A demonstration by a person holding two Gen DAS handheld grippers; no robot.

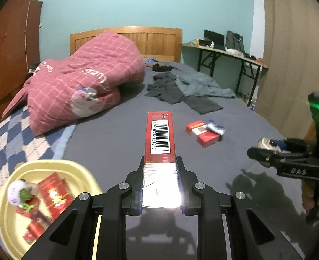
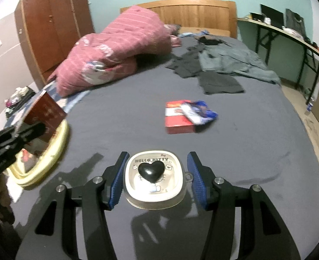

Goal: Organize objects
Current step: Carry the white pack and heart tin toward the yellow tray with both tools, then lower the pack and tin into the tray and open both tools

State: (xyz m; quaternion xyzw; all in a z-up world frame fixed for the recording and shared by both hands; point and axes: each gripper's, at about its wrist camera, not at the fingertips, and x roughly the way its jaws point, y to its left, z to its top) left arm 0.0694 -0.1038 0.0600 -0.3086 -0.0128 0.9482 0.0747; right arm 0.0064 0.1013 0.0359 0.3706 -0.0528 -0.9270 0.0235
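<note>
My left gripper (image 1: 160,162) is shut on a long red carton (image 1: 160,136) with a barcode and holds it above the grey bed, right of a yellow basin (image 1: 77,169). The basin holds red boxes (image 1: 54,191) and a small toy. The carton also shows in the right wrist view (image 2: 45,111), over the basin (image 2: 61,145). My right gripper (image 2: 157,162) has its jaws apart around a white Hello Kitty tin (image 2: 155,181) with a black heart; the left pad touches it, the right pad stands off. It also shows in the left wrist view (image 1: 257,151).
A red box (image 2: 179,119) with a blue-white packet (image 2: 199,111) on it lies mid-bed. A pink quilt (image 1: 81,86) and dark clothes (image 1: 174,86) lie further back. A desk (image 1: 226,53) stands at the right, a wardrobe (image 2: 53,26) at the left.
</note>
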